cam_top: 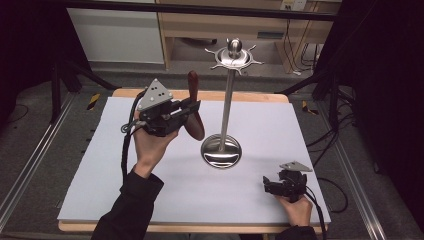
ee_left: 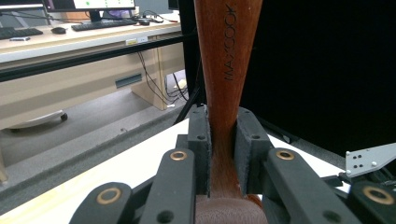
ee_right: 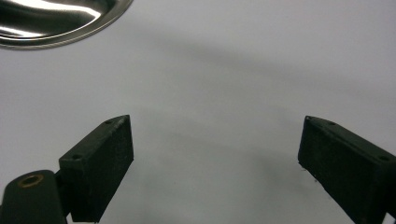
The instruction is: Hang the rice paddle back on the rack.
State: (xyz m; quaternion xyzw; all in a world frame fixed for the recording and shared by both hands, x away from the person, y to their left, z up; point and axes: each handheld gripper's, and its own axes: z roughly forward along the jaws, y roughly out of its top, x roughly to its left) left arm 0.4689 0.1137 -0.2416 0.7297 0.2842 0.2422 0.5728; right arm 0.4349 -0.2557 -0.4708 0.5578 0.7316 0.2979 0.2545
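Pads [ee_left: 201, 140] of left gripper [cam_top: 186, 111] pinching wooden spoon [cam_top: 194, 107] upright, stand's hooks [cam_top: 234, 58] up to its right (right gripper [cam_top: 270, 186] spread, idle, well apart).

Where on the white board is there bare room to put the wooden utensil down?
The near left of the white board, beside the person's left forearm, is bare, and so is the far right corner behind the metal stand. The middle is crowded: the left claw holds the wooden utensil close beside the stand's base. The right claw sits near right.
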